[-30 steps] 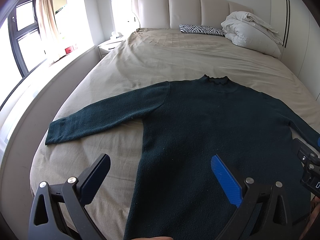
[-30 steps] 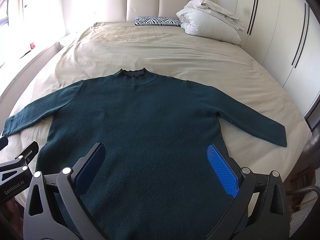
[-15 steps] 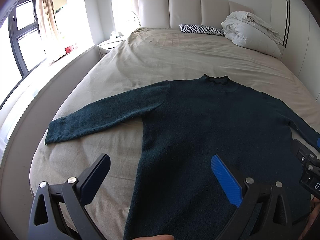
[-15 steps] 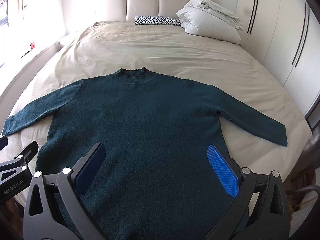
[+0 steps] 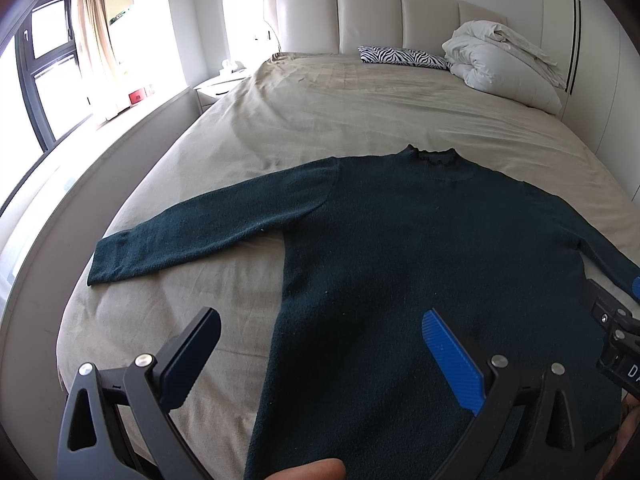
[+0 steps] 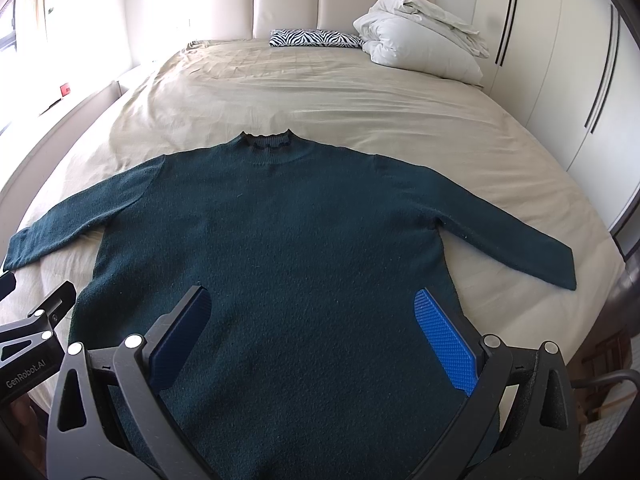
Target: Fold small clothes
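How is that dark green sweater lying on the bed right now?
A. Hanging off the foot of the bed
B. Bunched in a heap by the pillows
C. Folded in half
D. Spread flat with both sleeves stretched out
D: the sweater lies flat on the bed, neck toward the headboard, one sleeve out to each side, with no fold made yet.

Wide bed (image 6: 400,128) under a beige, lightly creased sheet, padded headboard (image 6: 320,0) at the far end. Spread flat across the near half: dark green sweater (image 6: 304,248), collar toward the headboard, both sleeves angled out and down to the sides, cuffs near the bed's edges. Far end, against the headboard: zebra-print pillow (image 6: 316,38), and just beside it, to the right, a bundled white duvet (image 6: 424,48) heaped in the corner.
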The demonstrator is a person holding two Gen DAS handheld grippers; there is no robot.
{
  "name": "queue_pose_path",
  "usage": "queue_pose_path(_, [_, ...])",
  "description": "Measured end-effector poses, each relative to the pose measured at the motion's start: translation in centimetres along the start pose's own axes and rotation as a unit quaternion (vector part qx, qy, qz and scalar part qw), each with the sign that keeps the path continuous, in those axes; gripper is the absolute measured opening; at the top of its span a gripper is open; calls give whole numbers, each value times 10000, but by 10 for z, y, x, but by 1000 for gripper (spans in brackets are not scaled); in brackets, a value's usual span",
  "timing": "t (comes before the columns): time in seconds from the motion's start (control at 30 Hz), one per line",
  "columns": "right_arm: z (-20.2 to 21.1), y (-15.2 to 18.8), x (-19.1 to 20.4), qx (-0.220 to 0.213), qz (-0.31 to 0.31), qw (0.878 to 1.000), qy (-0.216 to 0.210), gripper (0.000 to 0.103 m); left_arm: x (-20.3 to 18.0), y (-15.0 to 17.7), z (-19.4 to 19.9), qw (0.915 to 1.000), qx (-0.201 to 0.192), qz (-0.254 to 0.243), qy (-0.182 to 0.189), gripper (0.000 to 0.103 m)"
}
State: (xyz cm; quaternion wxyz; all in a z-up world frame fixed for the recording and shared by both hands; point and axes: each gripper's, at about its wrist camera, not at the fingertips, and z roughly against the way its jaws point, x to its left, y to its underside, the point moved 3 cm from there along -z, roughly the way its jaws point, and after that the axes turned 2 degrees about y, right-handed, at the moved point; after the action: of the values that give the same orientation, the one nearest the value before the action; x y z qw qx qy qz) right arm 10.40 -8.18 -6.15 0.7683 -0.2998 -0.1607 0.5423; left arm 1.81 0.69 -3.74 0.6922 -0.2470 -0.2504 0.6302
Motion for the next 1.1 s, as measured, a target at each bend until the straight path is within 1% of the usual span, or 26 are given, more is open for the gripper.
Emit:
queue_pose_path(0.03, [0,1,0,7,-7,10000,-4,103,4,7,-2,10000,8,-2,8,103])
queue_pose_path(0.17, [-5,0,-4,47,-47,10000,-18,103,5,13,-9,10000,81,-27,17,103])
queue_pose_path(0.4, [-18,1,-15,158,-139,9998,-65,103,-11,6,-17,9992,317,-218,-61,103])
queue_pose_path(0.6, [-31,-1,-33,206,-362,9989,-195,103,-22,4,-21,9990,255,-353,-30,103])
queue_pose_path(0.67, [-36,-3,-52,183,-644,9971,-362,103,-23,1,-25,9989,335,-257,212,103])
queue_pose_path(0.73, [-41,-5,-80,176,-1079,9925,-551,103,-22,0,-34,9964,530,-29,654,103])
queue_pose_path(0.8, [-50,-5,-120,161,-1637,9838,-716,103,-23,-1,-45,9914,721,176,1080,103])
queue_pose_path(0.87, [-59,-1,-170,31,-2256,9708,-817,103,-27,1,-55,9878,848,282,1274,103])
queue_pose_path(0.93, [-71,8,-224,-2,-2868,9554,-705,103,-34,1,-63,9857,931,248,1380,103])
queue_pose_path(0.97, [-78,15,-253,-26,-3206,9447,-692,101,-37,2,-67,9850,965,212,1418,103])
queue_pose_path(1.03, [-90,33,-308,-83,-3900,9178,-735,91,-45,2,-75,9828,998,136,1548,103])
queue_pose_path(1.07, [-97,45,-336,-69,-4255,9020,-731,87,-49,1,-78,9816,962,110,1648,103])
queue_pose_path(1.1, [-104,56,-362,-42,-4580,8860,-716,85,-52,0,-81,9803,932,116,1739,103])
